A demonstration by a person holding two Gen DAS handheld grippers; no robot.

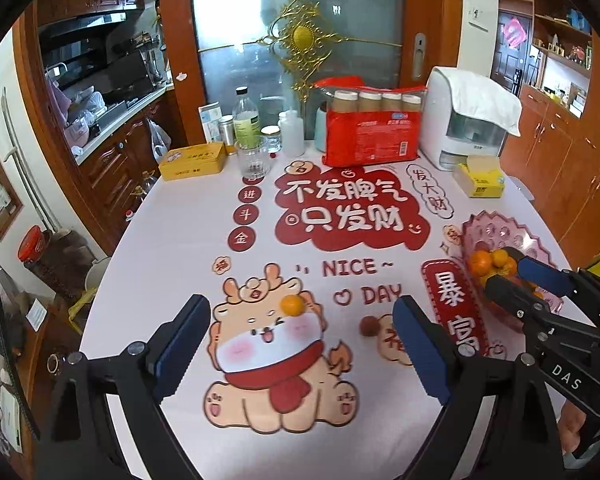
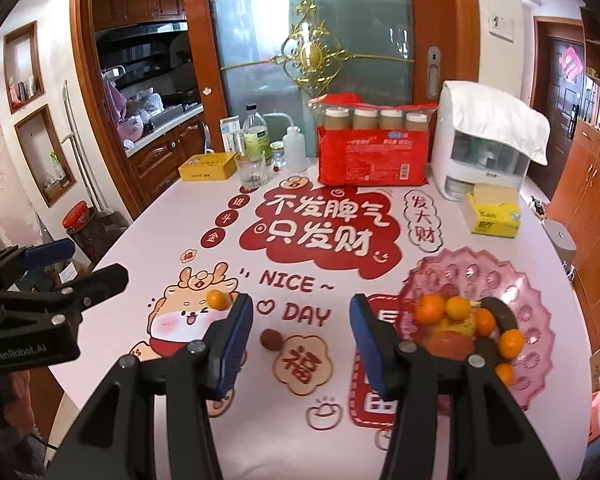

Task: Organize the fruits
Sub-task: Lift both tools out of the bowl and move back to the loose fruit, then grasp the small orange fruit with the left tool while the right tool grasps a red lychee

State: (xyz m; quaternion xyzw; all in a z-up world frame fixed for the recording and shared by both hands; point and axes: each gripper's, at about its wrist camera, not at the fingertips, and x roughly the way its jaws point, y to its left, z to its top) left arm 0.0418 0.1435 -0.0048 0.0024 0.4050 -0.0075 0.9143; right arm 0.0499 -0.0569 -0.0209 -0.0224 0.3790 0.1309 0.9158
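Both claws empty, left claw (image 1: 302, 348) wide, right claw (image 2: 302, 344) narrower; loose orange (image 1: 291, 305) and brown fruit (image 1: 369, 326) on worktop (image 1: 172, 248), round, no long axis; rest in pink dish (image 2: 500, 276).

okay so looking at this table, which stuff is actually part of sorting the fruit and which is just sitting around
Part of the job:
loose orange on the cloth
small brown fruit near it
pink fruit plate, already holding oranges
left gripper and right gripper, both empty

Just lying about:
red pack of bottles
yellow tin
drinking glass
tissue pack
white appliance
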